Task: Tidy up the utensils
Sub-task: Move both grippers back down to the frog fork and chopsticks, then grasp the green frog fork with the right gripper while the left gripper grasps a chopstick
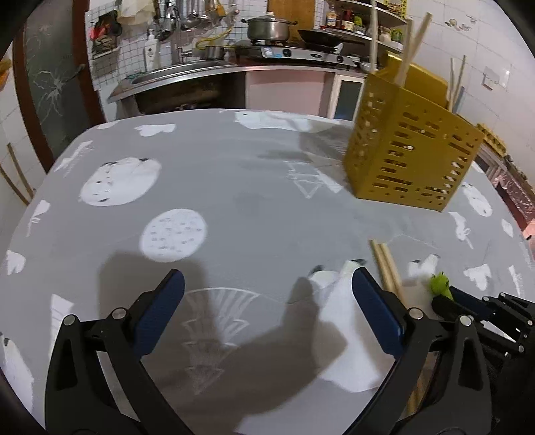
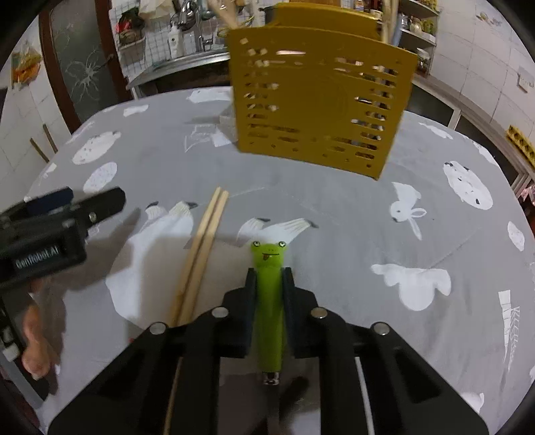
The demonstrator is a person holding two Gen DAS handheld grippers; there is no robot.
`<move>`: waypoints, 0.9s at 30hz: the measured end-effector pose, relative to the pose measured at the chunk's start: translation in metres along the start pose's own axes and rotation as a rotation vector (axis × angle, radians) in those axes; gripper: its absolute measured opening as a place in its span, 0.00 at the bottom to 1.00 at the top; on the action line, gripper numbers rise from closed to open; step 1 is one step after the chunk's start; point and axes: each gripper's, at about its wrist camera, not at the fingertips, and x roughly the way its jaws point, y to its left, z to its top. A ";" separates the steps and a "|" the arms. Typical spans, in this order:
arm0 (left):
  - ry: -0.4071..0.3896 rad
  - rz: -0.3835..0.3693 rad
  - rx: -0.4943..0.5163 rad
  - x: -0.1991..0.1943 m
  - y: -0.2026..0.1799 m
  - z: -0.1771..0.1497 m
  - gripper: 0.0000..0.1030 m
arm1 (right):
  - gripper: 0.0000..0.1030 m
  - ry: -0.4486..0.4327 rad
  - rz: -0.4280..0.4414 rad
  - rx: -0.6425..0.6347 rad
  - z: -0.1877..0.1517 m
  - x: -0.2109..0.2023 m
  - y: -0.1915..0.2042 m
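Note:
My right gripper (image 2: 269, 272) is shut on a green utensil handle with a frog face (image 2: 269, 267); its metal neck shows below the jaws and the rest is hidden. The frog end (image 1: 441, 284) also peeks in at the right of the left wrist view. A pair of wooden chopsticks (image 2: 200, 247) lies on the grey tablecloth just left of that handle; the chopsticks (image 1: 388, 267) run past my left gripper's right finger. My left gripper (image 1: 267, 284) hovers over the cloth, open and holding nothing. A yellow slotted utensil holder (image 2: 317, 100) stands beyond, with chopsticks upright in it.
The table (image 1: 234, 200) wears a grey cloth with white animal prints. The yellow holder (image 1: 411, 150) stands at its far right. Behind the table are a sink counter (image 1: 187, 70), a stove with a pot (image 1: 267, 28) and shelves. A hand (image 2: 35, 348) grips the left tool.

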 end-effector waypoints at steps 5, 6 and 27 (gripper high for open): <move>0.030 -0.028 0.034 0.010 -0.028 -0.002 0.89 | 0.15 -0.003 -0.036 0.076 -0.003 -0.005 -0.041; 0.032 -0.027 0.041 0.011 -0.031 -0.002 0.89 | 0.15 -0.003 -0.043 0.085 -0.003 -0.004 -0.047; 0.052 0.007 0.119 0.025 -0.057 -0.007 0.85 | 0.15 -0.006 -0.049 0.135 -0.009 -0.003 -0.076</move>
